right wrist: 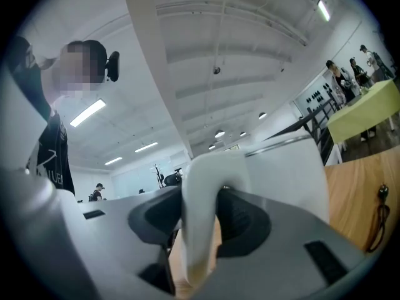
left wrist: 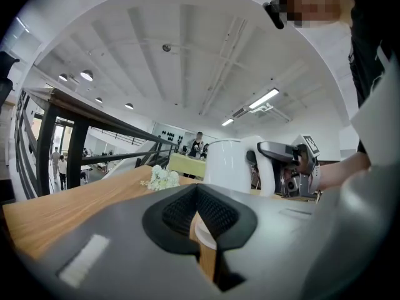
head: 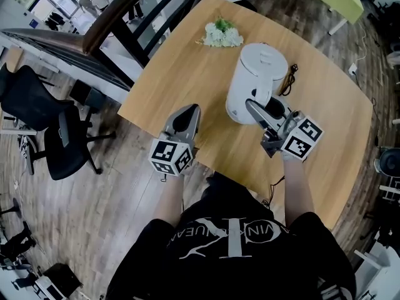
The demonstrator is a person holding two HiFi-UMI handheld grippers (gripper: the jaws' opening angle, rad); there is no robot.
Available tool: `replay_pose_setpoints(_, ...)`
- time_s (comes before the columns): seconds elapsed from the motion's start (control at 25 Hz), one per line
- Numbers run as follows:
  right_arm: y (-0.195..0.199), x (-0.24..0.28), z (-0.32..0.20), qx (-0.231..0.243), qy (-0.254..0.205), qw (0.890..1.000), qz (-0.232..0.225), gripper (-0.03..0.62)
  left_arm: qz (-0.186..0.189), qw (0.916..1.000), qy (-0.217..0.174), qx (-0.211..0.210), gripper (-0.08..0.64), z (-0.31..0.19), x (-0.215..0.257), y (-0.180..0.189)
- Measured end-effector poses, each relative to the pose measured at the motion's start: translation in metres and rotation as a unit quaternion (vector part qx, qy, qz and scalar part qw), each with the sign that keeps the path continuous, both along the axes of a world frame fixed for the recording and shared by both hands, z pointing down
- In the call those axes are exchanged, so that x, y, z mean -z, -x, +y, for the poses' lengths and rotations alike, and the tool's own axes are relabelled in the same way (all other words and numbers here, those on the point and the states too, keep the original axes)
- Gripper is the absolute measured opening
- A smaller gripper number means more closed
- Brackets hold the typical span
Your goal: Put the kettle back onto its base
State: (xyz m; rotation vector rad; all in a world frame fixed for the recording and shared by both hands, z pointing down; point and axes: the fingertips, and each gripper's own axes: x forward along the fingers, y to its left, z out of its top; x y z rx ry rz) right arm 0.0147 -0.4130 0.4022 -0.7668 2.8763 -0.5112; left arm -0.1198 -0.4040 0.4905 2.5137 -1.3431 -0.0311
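Head view: your right gripper (head: 251,105) holds the kettle (head: 256,80) mid-table (head: 187,61), nearer the far corner. No base is visible, so you may seat it off-centre and tip it. Left gripper view: left gripper (left wrist: 199,199) clenched, empty. Right gripper view: only here, pads (right wrist: 250,224) seen pinching the handle (right wrist: 200,217); the cord (right wrist: 382,194) beside the kettle could snag.
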Motion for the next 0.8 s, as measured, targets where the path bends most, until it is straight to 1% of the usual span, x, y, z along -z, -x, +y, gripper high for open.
replay_pose_setpoints(0.36, -0.007, -0.011, 0.027, 0.001, 0.000, 0.999, 0.047, 0.164, 0.006, 0.9999, -0.003, -0.010, 0.002, 0.009, 0.005, -0.008)
replay_pose_setpoints(0.64, -0.002, -0.024, 0.043, 0.021, -0.007, 0.996, 0.091, 0.164, 0.006, 0.9999, 0.000, -0.010, 0.002, 0.015, 0.004, -0.006)
replay_pose_setpoints(0.8, 0.004, -0.032, 0.052, 0.028, -0.012, 0.994, 0.106, 0.164, 0.009, 0.9999, 0.002, -0.010, 0.002, 0.018, 0.002, -0.005)
